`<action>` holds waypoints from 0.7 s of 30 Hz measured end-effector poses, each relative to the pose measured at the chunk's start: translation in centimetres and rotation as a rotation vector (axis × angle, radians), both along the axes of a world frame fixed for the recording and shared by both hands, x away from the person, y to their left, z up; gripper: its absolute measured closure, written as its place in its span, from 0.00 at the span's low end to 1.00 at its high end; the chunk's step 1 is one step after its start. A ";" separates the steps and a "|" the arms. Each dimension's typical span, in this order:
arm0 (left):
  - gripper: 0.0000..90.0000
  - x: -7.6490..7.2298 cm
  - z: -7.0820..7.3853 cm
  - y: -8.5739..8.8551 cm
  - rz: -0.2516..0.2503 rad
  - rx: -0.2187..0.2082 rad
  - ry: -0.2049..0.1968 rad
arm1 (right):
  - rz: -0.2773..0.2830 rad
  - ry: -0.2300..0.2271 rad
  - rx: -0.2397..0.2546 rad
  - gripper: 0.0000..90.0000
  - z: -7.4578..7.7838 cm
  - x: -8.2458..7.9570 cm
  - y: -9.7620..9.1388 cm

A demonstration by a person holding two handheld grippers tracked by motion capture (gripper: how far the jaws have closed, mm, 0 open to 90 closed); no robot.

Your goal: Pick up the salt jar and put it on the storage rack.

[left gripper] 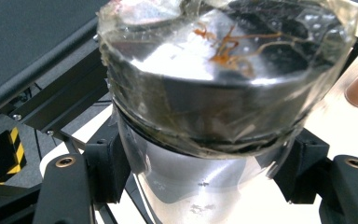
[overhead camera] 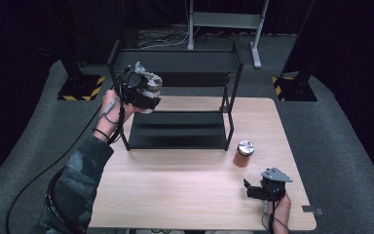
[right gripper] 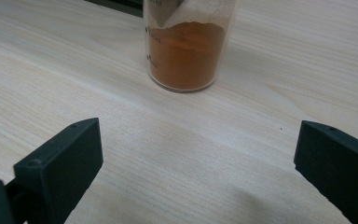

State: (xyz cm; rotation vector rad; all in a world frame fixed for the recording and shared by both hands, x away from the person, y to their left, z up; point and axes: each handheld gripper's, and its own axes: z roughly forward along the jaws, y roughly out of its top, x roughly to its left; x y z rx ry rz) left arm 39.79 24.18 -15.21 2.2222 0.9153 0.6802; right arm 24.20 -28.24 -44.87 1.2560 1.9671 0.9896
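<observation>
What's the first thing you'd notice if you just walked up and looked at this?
Probably the clear jar with a see-through lid, clamped in the left gripper and held up in the air by the left end of the black shelf rack. Next, the little jar of orange powder standing on the wooden table, in front of the right gripper, whose jaws are wide open.

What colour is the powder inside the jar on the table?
Orange-brown. The powder in the jar shows best in the right gripper view.
</observation>
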 end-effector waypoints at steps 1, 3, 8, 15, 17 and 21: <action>0.34 0.0 0.1 -0.1 0.003 0.001 0.000 | 0.000 0.001 0.000 0.00 0.0 0.0 0.0; 0.34 0.1 0.4 -0.2 0.002 0.009 -0.002 | 0.000 0.000 0.000 0.00 0.0 0.0 0.0; 0.34 0.2 1.0 -0.5 0.002 0.020 -0.002 | 0.001 -0.001 -0.001 0.00 0.0 0.0 0.0; 0.34 0.5 1.8 -0.9 0.009 0.029 -0.004 | 0.002 -0.001 -0.001 0.00 0.0 0.0 0.0; 0.34 0.5 2.0 -1.0 0.010 0.029 -0.009 | 0.002 0.000 0.000 0.00 0.0 0.0 0.0; 0.34 0.5 2.5 -1.2 0.009 0.033 -0.014 | 0.002 0.000 0.000 0.00 0.0 0.0 0.0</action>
